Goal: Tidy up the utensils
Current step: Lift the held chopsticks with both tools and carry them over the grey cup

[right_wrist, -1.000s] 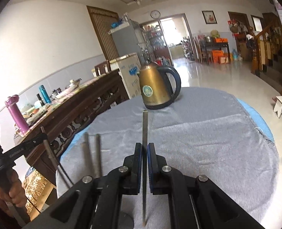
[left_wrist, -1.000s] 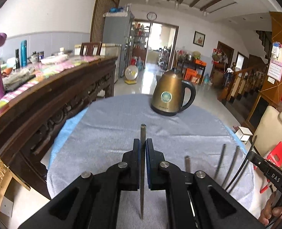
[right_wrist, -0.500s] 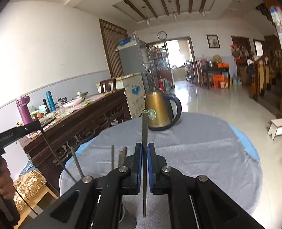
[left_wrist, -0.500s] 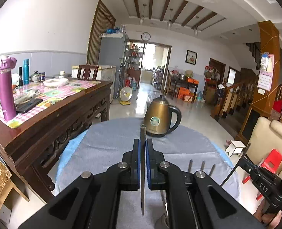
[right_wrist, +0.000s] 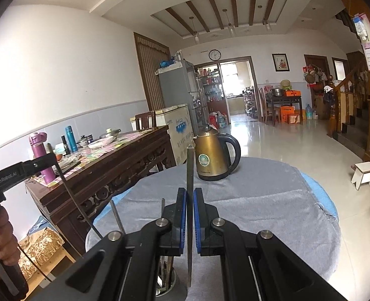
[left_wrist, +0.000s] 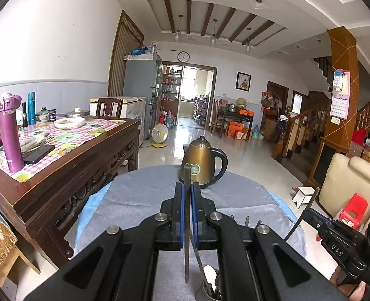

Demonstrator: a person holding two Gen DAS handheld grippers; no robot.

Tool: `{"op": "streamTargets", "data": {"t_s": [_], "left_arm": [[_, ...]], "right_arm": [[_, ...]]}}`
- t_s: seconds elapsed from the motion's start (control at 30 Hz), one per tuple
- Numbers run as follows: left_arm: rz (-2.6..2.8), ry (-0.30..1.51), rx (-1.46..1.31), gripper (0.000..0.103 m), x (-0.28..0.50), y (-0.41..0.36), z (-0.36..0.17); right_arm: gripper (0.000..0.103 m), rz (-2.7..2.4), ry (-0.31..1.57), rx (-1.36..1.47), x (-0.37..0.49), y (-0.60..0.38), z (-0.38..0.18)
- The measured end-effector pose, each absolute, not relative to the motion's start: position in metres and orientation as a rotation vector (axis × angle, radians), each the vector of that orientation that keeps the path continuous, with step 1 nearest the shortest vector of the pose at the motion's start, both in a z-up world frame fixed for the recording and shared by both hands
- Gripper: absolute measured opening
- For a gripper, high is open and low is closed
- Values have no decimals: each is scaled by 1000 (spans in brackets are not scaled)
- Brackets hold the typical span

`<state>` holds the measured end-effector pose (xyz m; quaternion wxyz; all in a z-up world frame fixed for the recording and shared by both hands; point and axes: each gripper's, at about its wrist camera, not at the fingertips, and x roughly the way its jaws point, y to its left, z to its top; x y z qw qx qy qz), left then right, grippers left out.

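Left claw (left_wrist: 188, 215): my jaws are closed on a flat metal utensil handle (left_wrist: 187, 223), which stands upright between the blue pads, its top at 12 o'clock and its lower end hanging below the pads.
Utensil holder, left view (left_wrist: 210, 289): a round metal cup at 6 o'clock, just right of my hanging handle; other utensils already stand in it, a white spoon among them.
Right claw (right_wrist: 190, 219): my jaws are clamped on a second flat handle (right_wrist: 190, 215), also upright, long axis from 12 to 6.
Utensil holder, right view (right_wrist: 168, 284): at 7 o'clock, just left of this handle's lower tip.
Deciding relation: I judge the holder sits between my two claws, below both; each handle points nearly straight down beside its mouth.
Nearer arm: I cannot tell.
Table (right_wrist: 272, 200): grey cloth, kettle (right_wrist: 213, 156) at 12 o'clock, well apart.
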<state>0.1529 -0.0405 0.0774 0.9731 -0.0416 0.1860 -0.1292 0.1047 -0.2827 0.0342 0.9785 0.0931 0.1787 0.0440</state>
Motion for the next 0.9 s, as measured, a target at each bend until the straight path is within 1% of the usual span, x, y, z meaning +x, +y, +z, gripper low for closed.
{"op": "streamTargets", "data": {"t_s": [0.5,0.9], "left_arm": [[-290,309,-73,5,134,-48,105],[-342,282,-72,5,127,-61,120]], "right_arm": [[7,126,291,145,88,-255,72],[7,166,272,142,91,-244,82]]}}
